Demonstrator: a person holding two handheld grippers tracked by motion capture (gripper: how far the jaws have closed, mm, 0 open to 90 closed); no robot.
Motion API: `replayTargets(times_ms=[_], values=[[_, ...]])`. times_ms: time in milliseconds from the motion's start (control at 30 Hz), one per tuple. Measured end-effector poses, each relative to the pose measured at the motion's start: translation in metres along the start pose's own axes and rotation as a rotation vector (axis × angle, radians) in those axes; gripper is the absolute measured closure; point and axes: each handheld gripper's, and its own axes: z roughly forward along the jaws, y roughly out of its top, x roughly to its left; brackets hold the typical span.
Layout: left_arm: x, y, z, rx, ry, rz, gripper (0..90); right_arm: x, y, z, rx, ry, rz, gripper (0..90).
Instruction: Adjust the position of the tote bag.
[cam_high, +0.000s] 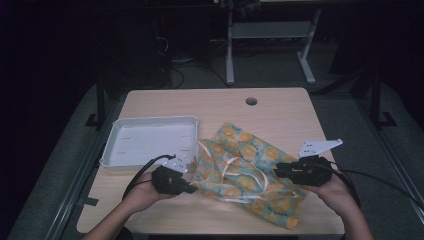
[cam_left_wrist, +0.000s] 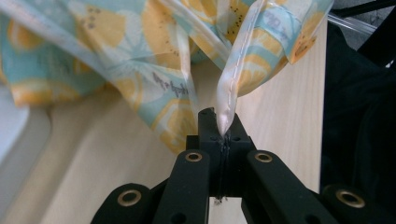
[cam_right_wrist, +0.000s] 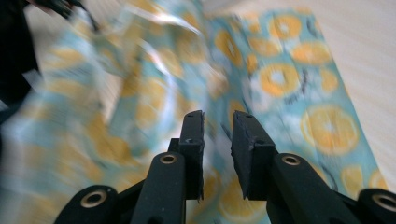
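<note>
A crumpled plastic bag (cam_high: 245, 167), teal with orange citrus slices, lies across the right-middle of the wooden table (cam_high: 280, 107). My left gripper (cam_high: 192, 189) is at the bag's left end. In the left gripper view that gripper (cam_left_wrist: 223, 128) is shut on a thin whitish strip of the bag's edge (cam_left_wrist: 229, 98), and the bag (cam_left_wrist: 140, 51) hangs lifted in front of it. My right gripper (cam_high: 276, 170) is at the bag's right side. In the right gripper view its jaws (cam_right_wrist: 218, 123) stand a little apart above the printed bag (cam_right_wrist: 289, 84), with nothing pinched between them.
An empty white tray (cam_high: 152, 119) sits on the left half of the table, just behind my left hand. A round cable hole (cam_high: 251, 101) is near the far edge. Bare wood lies beyond the bag and along the front edge.
</note>
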Motion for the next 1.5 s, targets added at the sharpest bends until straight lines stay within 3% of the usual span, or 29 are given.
replayTargets(times_ms=[167, 267, 400, 533, 700, 900, 1067, 1233, 1333, 1500], values=[[-0.005, -0.013, -0.001, 0.002, -0.010, -0.019, 89.4, -0.019, -0.020, 0.016, 0.112, -0.079, 0.074, 88.2], [-0.008, -0.013, 0.002, -0.002, -0.019, -0.017, 89.4, -0.032, -0.031, 0.026, 0.163, -0.114, 0.106, 89.6], [-0.009, -0.011, 0.004, 0.012, -0.026, -0.004, 89.4, -0.037, -0.041, 0.038, 0.241, -0.112, 0.109, 89.7], [-0.009, -0.012, 0.005, 0.009, -0.030, -0.004, 89.3, -0.039, -0.045, 0.047, 0.307, -0.139, 0.076, 89.9], [-0.010, -0.011, 0.007, 0.013, -0.034, 0.010, 89.3, -0.041, -0.039, 0.051, 0.322, -0.206, 0.048, 90.0], [-0.008, -0.006, 0.009, 0.006, -0.025, 0.018, 89.3, -0.056, -0.032, 0.057, 0.305, -0.271, 0.060, 90.0], [-0.004, 0.001, 0.012, 0.003, -0.017, 0.023, 89.3, -0.075, -0.027, 0.060, 0.285, -0.324, 0.084, 90.0], [-0.002, 0.008, 0.015, -0.003, -0.010, 0.028, 89.4, -0.094, -0.025, 0.061, 0.263, -0.412, 0.115, 90.0], [-0.001, 0.008, 0.015, 0.001, -0.006, 0.026, 89.3, -0.104, -0.025, 0.060, 0.270, -0.496, 0.132, 90.0], [-0.002, 0.005, 0.016, 0.014, -0.025, 0.026, 89.2, -0.116, -0.026, 0.057, 0.265, -0.566, 0.187, 90.0]])
